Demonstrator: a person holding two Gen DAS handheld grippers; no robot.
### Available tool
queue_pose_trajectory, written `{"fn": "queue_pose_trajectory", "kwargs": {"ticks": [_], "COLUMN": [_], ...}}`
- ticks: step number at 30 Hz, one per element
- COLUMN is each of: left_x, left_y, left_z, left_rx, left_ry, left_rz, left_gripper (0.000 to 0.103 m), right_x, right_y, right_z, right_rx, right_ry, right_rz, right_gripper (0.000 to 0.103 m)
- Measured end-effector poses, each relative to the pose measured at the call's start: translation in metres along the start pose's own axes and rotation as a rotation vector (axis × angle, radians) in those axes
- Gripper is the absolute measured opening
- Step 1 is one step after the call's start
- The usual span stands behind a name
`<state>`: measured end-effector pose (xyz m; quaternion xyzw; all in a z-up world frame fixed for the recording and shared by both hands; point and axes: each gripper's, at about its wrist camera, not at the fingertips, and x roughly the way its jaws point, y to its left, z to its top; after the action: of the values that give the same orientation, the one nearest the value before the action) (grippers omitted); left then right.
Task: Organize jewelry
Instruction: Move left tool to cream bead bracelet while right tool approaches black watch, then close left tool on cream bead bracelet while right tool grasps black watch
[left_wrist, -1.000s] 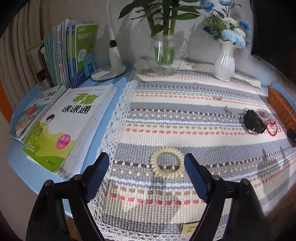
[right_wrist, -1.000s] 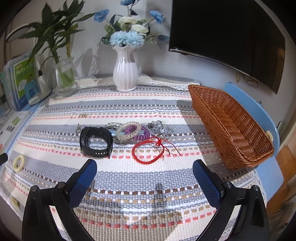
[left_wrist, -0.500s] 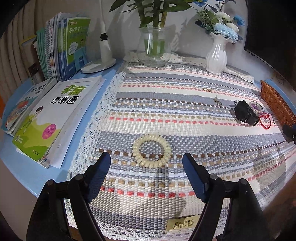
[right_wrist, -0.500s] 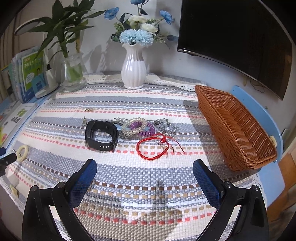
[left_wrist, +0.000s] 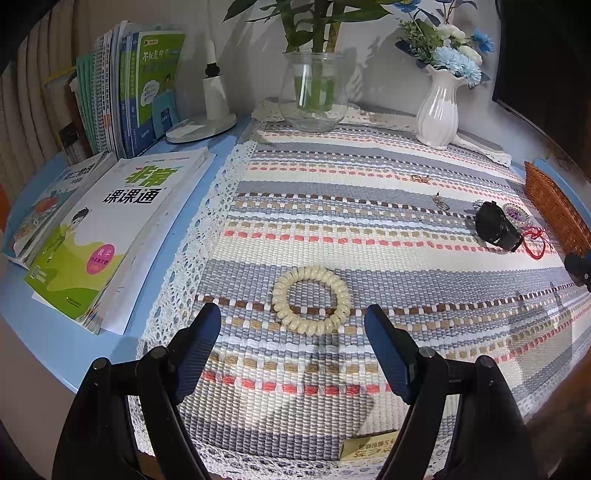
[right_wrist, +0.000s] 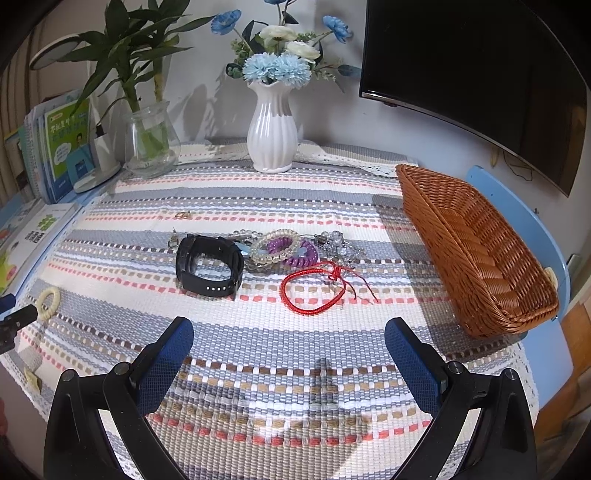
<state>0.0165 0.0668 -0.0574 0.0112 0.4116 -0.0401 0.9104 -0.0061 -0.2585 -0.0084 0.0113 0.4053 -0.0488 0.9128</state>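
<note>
- Left wrist view: a blue surface (left_wrist: 173, 236) carries a striped woven cloth (left_wrist: 369, 236) with lace edging; workbooks (left_wrist: 110, 229) lie at its left, upright books (left_wrist: 129, 92) and a lamp base (left_wrist: 201, 127) behind.
- A cream bead bracelet (left_wrist: 312, 300) lies flat just ahead of the left gripper (left_wrist: 293, 328), whose fingers are spread wide, empty.
- Right wrist view: the right gripper (right_wrist: 288, 345) is likewise wide apart, holding nothing.
- A black watch (right_wrist: 208, 269), bead bracelets (right_wrist: 275, 247) and a red cord bracelet (right_wrist: 314, 290) cluster mid-cloth; the wicker basket (right_wrist: 476, 254) stands at the right.
- Behind: a white flower vase (right_wrist: 272, 140), a glass plant vase (right_wrist: 151, 142), a dark screen (right_wrist: 472, 74).

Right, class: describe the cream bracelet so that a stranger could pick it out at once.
Start at the striped woven cloth and go to its near edge by the books. The cream bracelet lies there alone, just ahead of the open left claw. Unlike the clustered jewellery, it is pale, ridged and apart.
</note>
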Motion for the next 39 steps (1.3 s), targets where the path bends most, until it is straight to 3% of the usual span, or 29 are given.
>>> {"fn": "queue_pose_trajectory", "kwargs": {"ticks": [4,6,7,11,14,15,17,19,20,21,24,27,33,34,35,39], "left_x": [0.010,0.015,0.018,0.025,0.030,0.033,0.036,0.038,0.039,0.040,0.042,0.043,0.047,0.047,0.046,0.036], "left_y": [0.006,0.010,0.013,0.021,0.025,0.025,0.021,0.015,0.012,0.010,0.005,0.003,-0.001,-0.003,-0.005,-0.013], "left_z": [0.003,0.004,0.006,0.012,0.014,0.014,0.015,0.017,0.018,0.018,0.019,0.020,0.025,0.027,0.028,0.033], "left_rx": [0.008,0.009,0.004,-0.035,-0.068,-0.072,-0.057,-0.030,-0.016,-0.008,0.013,0.015,0.009,0.010,0.009,0.017], "left_ry": [0.024,0.042,0.056,0.083,0.101,0.112,0.110,0.113,0.111,0.112,0.100,0.095,0.093,0.091,0.088,0.055], "left_rz": [-0.003,-0.024,-0.045,-0.117,-0.158,-0.164,-0.149,-0.126,-0.111,-0.105,-0.096,-0.115,-0.138,-0.140,-0.144,-0.177], "left_gripper": [0.078,0.063,0.061,0.055,0.050,0.042,0.037,0.024,0.013,0.010,0.010,0.009,0.009,0.009,0.009,0.009], "right_x": [0.008,0.013,0.016,0.030,0.042,0.044,0.051,0.060,0.065,0.067,0.077,0.092,0.117,0.118,0.118,0.108], "right_y": [0.000,-0.004,-0.006,-0.008,-0.007,-0.008,-0.008,-0.003,0.000,0.002,0.011,0.018,0.018,0.021,0.025,0.034], "right_z": [0.003,0.007,0.010,0.026,0.033,0.034,0.036,0.037,0.038,0.040,0.045,0.049,0.051,0.052,0.052,0.051], "right_rx": [0.013,0.045,0.064,0.111,0.127,0.132,0.145,0.150,0.150,0.150,0.138,0.124,0.138,0.124,0.099,0.039], "right_ry": [0.023,0.042,0.052,0.103,0.142,0.148,0.170,0.207,0.219,0.224,0.234,0.257,0.293,0.280,0.276,0.249], "right_rz": [0.020,0.060,0.087,0.169,0.208,0.208,0.222,0.263,0.280,0.289,0.276,0.257,0.237,0.223,0.199,0.194], "right_gripper": [0.103,0.100,0.097,0.071,0.059,0.055,0.053,0.052,0.052,0.052,0.050,0.028,0.025,0.023,0.010,0.009]}}
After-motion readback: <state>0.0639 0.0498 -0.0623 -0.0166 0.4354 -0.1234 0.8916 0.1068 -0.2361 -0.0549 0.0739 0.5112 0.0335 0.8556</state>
